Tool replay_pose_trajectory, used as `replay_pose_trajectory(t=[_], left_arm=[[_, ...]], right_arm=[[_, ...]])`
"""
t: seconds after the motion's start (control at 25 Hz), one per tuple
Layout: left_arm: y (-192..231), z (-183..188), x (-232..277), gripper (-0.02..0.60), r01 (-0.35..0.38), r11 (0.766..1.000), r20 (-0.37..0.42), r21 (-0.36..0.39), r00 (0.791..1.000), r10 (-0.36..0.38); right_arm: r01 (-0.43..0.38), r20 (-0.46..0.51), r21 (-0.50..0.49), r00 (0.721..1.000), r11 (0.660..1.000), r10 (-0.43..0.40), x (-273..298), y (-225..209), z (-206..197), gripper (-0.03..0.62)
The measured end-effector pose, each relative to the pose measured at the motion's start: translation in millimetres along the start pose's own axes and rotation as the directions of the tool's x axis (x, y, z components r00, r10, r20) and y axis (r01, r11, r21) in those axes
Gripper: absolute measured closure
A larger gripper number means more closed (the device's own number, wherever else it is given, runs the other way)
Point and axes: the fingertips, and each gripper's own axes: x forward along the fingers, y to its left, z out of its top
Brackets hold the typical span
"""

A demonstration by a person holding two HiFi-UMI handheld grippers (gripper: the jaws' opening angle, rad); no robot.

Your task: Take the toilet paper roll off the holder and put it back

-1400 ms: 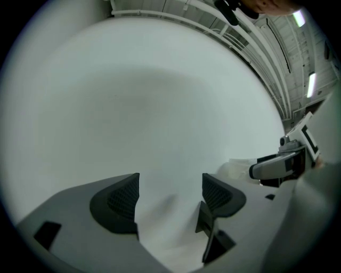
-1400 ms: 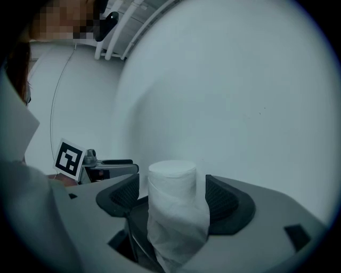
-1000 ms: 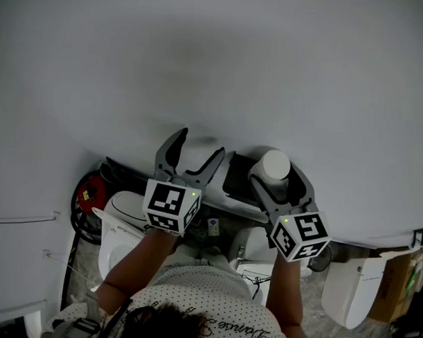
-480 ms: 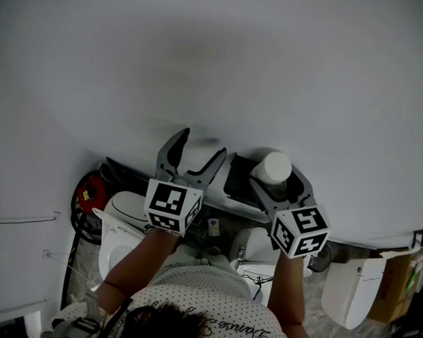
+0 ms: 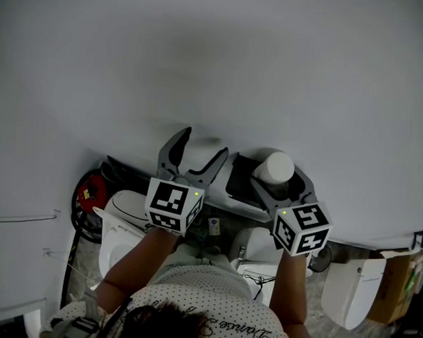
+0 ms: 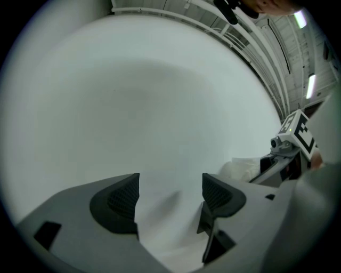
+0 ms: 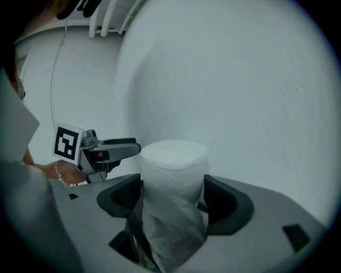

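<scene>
My right gripper is shut on a white toilet paper roll, which stands upright between the jaws close to the white wall. In the right gripper view the roll fills the gap between both pads, its flat end up. My left gripper stands open just left of it, pointing at the wall, and only pale white surface shows between its jaws. A dark tray-like piece, maybe the holder, lies between the two grippers. The left gripper view shows the roll at the right.
Below are a white toilet bowl, a red object with dark hose at the left, another white fixture and a cardboard box at the right. The person's patterned shirt fills the bottom middle.
The right gripper has drifted slightly right with the roll still in it, and its marker cube has turned a little. The left gripper has barely moved.
</scene>
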Motion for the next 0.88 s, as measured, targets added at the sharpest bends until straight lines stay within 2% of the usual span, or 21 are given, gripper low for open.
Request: replay_pose_trajectory(t=[0.24, 0.52, 0.88], left_arm=[[-1.1, 1.4, 1.5, 0.229, 0.005, 1.000, 0.001, 0.001, 1.000, -0.005], [0.3, -0.5, 2.8, 0.229, 0.005, 1.000, -0.004, 0.001, 1.000, -0.005], [1.1, -0.4, 2.0, 0.229, 0.003, 1.000, -0.004, 0.003, 1.000, -0.003]], right_arm=[[0.004, -0.031, -0.021, 0.999, 1.000, -0.005, 1.7, -2.0, -2.2, 0.219], [0.006, -0.001, -0.021, 1.000, 1.000, -0.006, 2.2, -0.4, 1.1, 0.283], [0.011, 0.011, -0.013, 1.000, 1.000, -0.011, 1.2, -0.7, 2.0, 0.287]])
